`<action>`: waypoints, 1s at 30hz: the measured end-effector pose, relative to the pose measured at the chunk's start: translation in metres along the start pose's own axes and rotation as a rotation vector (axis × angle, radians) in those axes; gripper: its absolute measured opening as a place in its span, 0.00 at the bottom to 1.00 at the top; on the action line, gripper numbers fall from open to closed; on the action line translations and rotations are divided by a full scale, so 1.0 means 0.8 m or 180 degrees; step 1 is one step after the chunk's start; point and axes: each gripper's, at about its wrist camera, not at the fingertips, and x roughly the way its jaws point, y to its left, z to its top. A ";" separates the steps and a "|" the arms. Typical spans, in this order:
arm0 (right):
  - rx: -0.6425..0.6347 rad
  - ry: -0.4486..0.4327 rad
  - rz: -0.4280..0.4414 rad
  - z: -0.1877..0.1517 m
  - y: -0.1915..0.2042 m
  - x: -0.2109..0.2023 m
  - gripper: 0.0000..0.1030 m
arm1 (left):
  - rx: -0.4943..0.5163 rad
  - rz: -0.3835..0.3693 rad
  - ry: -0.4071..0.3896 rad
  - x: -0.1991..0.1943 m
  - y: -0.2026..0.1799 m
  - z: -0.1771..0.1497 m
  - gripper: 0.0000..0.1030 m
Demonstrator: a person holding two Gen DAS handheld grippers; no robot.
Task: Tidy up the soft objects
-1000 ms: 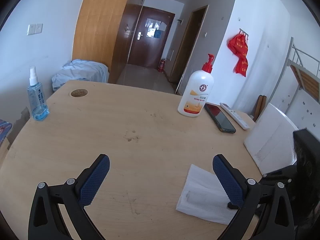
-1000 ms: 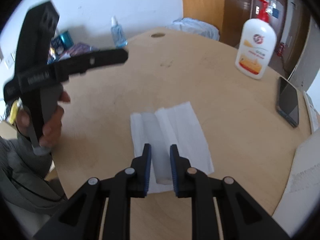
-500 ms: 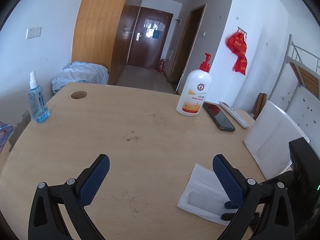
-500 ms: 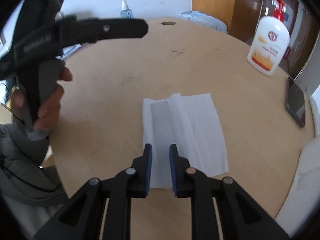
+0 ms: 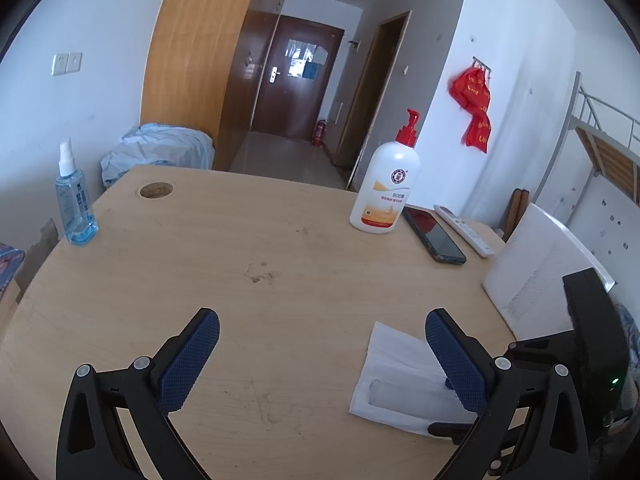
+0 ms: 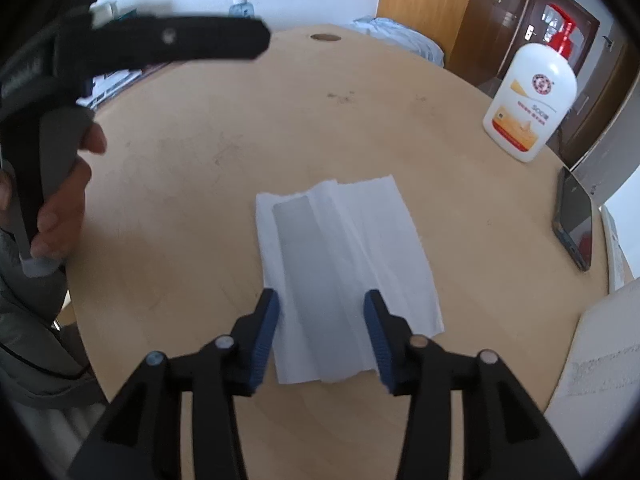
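A white tissue (image 6: 344,264) is seen lying flat on the wooden table (image 6: 280,128), with lengthwise folds and a raised ridge running down its middle. Its near end lies directly beneath the right gripper (image 6: 322,320), whose blue-padded jaws are opening; the ridge of the tissue is framed between the pads, which are not pressed against it. The rest of the sheet is spread forward of the fingertips.

In the left wrist view the same tissue (image 5: 400,376) is found low and to the right, partly covered by the right-hand finger of the left gripper (image 5: 320,356). That gripper's jaws are held wide apart above bare tabletop, and nothing is enclosed between them. To the left of the right gripper, a hand (image 6: 60,200) is seen wrapped around the left gripper's handle.

Farther ahead and to the right of the right gripper, a white pump bottle (image 6: 528,100) with a red top is stood upright, and a dark phone (image 6: 574,224) is laid flat nearer the table's right edge. A blue spray bottle (image 5: 74,200) is stood far ahead and left of the left gripper.
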 end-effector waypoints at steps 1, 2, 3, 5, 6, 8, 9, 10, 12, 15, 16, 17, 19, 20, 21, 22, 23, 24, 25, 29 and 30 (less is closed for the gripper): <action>-0.0020 0.0031 -0.0013 -0.001 0.001 0.003 0.48 | 0.0002 0.0004 -0.0007 0.000 0.000 0.000 1.00; -0.0021 0.0041 0.0007 -0.001 0.002 0.005 0.48 | -0.0005 0.0012 -0.0013 -0.001 0.001 0.000 1.00; 0.0006 0.0058 0.0057 -0.001 0.000 0.006 0.48 | -0.0015 0.0002 -0.0013 0.000 0.001 0.000 1.00; 0.0045 0.0078 0.0090 0.002 -0.002 0.011 0.44 | -0.0028 -0.0016 -0.0005 -0.001 0.001 -0.001 1.00; 0.0047 0.0069 0.0080 0.002 -0.003 0.012 0.38 | -0.0017 -0.0006 -0.0014 -0.001 0.002 -0.001 1.00; 0.0084 0.0059 0.0048 0.001 -0.006 0.012 0.30 | -0.0003 -0.0003 -0.0016 -0.001 0.001 -0.002 1.00; 0.0116 0.0061 0.0044 0.001 -0.008 0.012 0.28 | -0.0002 -0.0003 -0.0015 -0.001 0.001 -0.002 1.00; 0.0157 0.0058 0.0042 0.001 -0.012 0.012 0.28 | 0.0006 0.0004 -0.0015 -0.001 0.001 -0.002 1.00; 0.0272 0.0035 0.0112 0.002 -0.020 0.011 0.27 | 0.0012 0.0014 -0.0029 -0.003 0.001 -0.003 1.00; 0.0293 -0.0024 0.0164 0.004 -0.021 0.005 0.27 | 0.0010 0.0006 -0.0017 -0.004 0.001 -0.004 1.00; 0.0314 -0.0042 0.0220 0.009 -0.023 0.004 0.27 | 0.0010 0.0018 -0.0014 -0.003 0.001 -0.004 1.00; 0.0323 -0.0074 0.0237 0.008 -0.023 0.000 0.27 | 0.0012 0.0027 -0.0010 -0.004 0.001 -0.004 1.00; 0.0340 -0.0122 0.0254 0.007 -0.023 -0.007 0.27 | 0.0017 0.0030 -0.0016 -0.006 0.000 -0.003 1.00; 0.0386 -0.0183 0.0291 0.007 -0.026 -0.012 0.27 | 0.0006 0.0039 -0.0037 -0.008 0.001 -0.003 1.00; 0.0452 -0.0229 0.0334 0.006 -0.029 -0.017 0.27 | -0.0002 0.0038 -0.0037 -0.009 0.001 -0.003 1.00; 0.0485 -0.0268 0.0346 0.005 -0.033 -0.021 0.27 | -0.0007 0.0030 -0.0022 -0.010 0.002 -0.003 1.00; 0.0576 -0.0350 0.0343 0.002 -0.039 -0.026 0.27 | 0.0003 0.0001 0.0018 -0.010 0.002 -0.004 1.00; 0.0615 -0.0353 0.0367 0.001 -0.041 -0.027 0.27 | 0.0023 -0.0019 0.0056 -0.010 0.001 -0.006 1.00; 0.0647 -0.0381 0.0396 -0.001 -0.044 -0.028 0.27 | 0.0036 -0.0050 0.0094 -0.008 0.001 -0.007 1.00; 0.0784 -0.0393 0.0489 -0.005 -0.047 -0.020 0.27 | -0.0070 -0.0270 0.0463 0.004 0.002 -0.018 1.00; 0.0805 -0.0362 0.0490 -0.007 -0.047 -0.015 0.27 | -0.0089 -0.0290 0.0507 0.004 0.002 -0.023 1.00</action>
